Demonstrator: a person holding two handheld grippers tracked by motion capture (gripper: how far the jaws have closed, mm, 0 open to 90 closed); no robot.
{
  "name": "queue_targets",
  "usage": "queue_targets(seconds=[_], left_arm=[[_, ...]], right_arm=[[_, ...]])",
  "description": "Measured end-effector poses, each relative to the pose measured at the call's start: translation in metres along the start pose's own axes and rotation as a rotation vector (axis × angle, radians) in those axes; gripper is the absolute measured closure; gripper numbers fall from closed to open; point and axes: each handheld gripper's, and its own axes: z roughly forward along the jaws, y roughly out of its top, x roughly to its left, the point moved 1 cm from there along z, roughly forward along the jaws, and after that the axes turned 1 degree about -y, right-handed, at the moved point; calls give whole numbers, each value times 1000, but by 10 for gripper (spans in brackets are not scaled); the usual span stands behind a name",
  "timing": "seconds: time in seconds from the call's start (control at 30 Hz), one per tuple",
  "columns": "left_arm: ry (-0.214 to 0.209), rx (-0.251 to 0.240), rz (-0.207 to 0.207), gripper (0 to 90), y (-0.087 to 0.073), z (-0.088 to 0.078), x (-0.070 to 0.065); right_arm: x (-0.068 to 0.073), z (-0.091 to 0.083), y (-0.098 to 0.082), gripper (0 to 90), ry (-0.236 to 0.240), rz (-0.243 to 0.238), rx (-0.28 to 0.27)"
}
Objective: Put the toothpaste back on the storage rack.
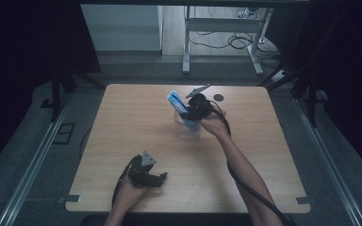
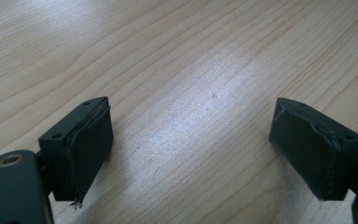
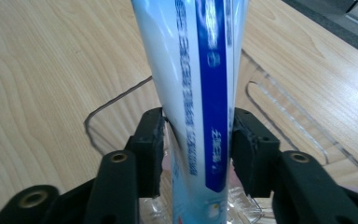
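Middle of the frame, light wooden table (image 1: 122, 122) on grey floor (image 1: 33, 141) in a dark room, white-and-blue soft tube (image 3: 200, 93) leaning in clear plastic box (image 1: 187, 129), right gripper (image 3: 196, 144) jaws spread beside it, maybe touching; left gripper (image 2: 191, 140) jaws spread wide, lower left.

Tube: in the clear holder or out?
In. The tube stands tilted with its lower end inside the clear holder; right gripper jaws flank it.
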Motion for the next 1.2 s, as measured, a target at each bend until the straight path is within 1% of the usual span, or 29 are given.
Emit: queue_targets(seconds=[0.07,0.17,0.27,0.43,0.57,0.67,0.73,0.9,1.0,1.1,1.2], left_arm=[[0,0,0,134,0,0,0],[0,0,0,135,0,0,0],[1,1,1,135,0,0,0],[0,0,0,134,0,0,0],[-1,-1,0,135,0,0,0],[-1,-1,0,134,0,0,0],[-1,-1,0,135,0,0,0],[-1,0,0,135,0,0,0],[0,0,1,134,0,0,0],[0,0,1,135,0,0,0],[0,0,1,135,0,0,0]], right_arm=[[1,-1,1,540,1,-6,2],[2,-2,2,521,-3,1,-6],[2,-5,3,490,-12,2,-13],[0,-12,3,427,-11,13,-26],[1,-16,2,385,-11,8,-35],[1,-19,2,345,6,15,-43],[2,-21,2,319,2,13,-47],[6,-27,3,263,14,14,-66],[8,-31,3,225,19,14,-69],[10,-35,4,191,25,13,-60],[12,-40,3,174,28,5,-63]])
